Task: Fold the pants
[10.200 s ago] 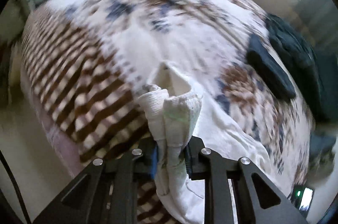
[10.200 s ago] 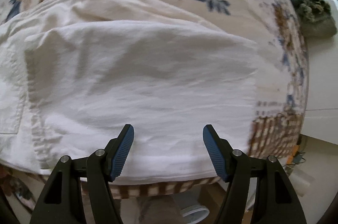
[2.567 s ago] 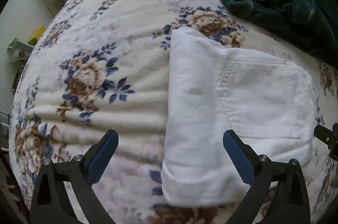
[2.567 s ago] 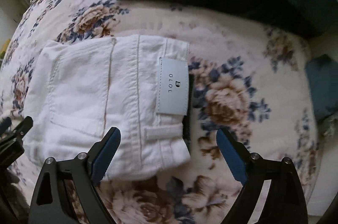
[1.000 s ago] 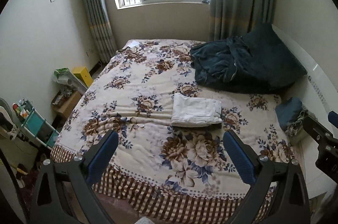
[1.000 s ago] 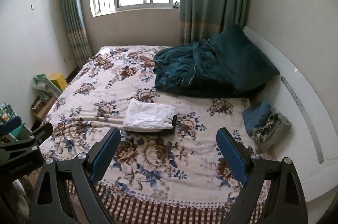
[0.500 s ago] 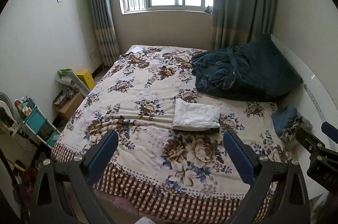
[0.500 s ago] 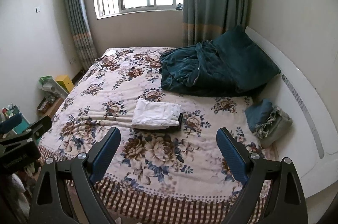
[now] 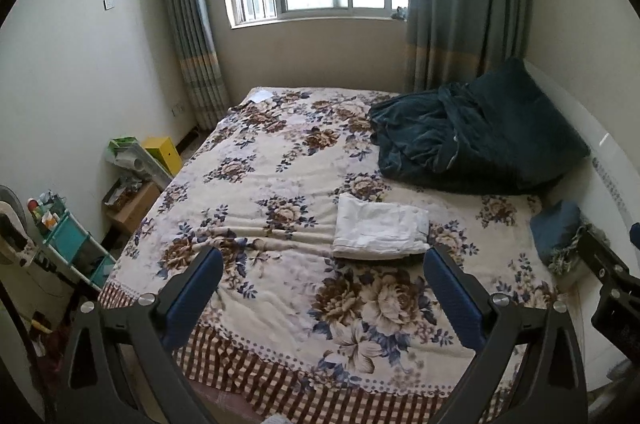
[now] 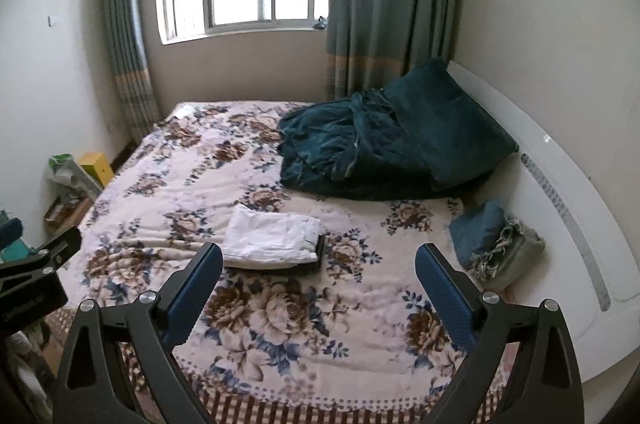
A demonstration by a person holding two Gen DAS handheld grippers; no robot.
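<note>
The white pants [image 9: 380,232] lie folded in a neat rectangle on the flowered bed cover [image 9: 280,184], near the middle of the bed; they also show in the right wrist view [image 10: 272,238]. A dark flat thing [image 10: 318,254] sticks out from under their right edge. My left gripper [image 9: 324,298] is open and empty, held well back from the foot of the bed. My right gripper [image 10: 318,294] is open and empty too, beside the left one and equally far from the pants.
A dark teal blanket and pillow [image 9: 472,140] are heaped at the head of the bed by the white headboard [image 10: 560,204]. A small folded blue cloth pile [image 10: 496,240] lies at the right edge. Boxes and a shelf cart [image 9: 64,244] stand on the left floor.
Both grippers let go of the pants and pulled far back from the bed. Over the last second they rose slightly; the folded pants have not moved.
</note>
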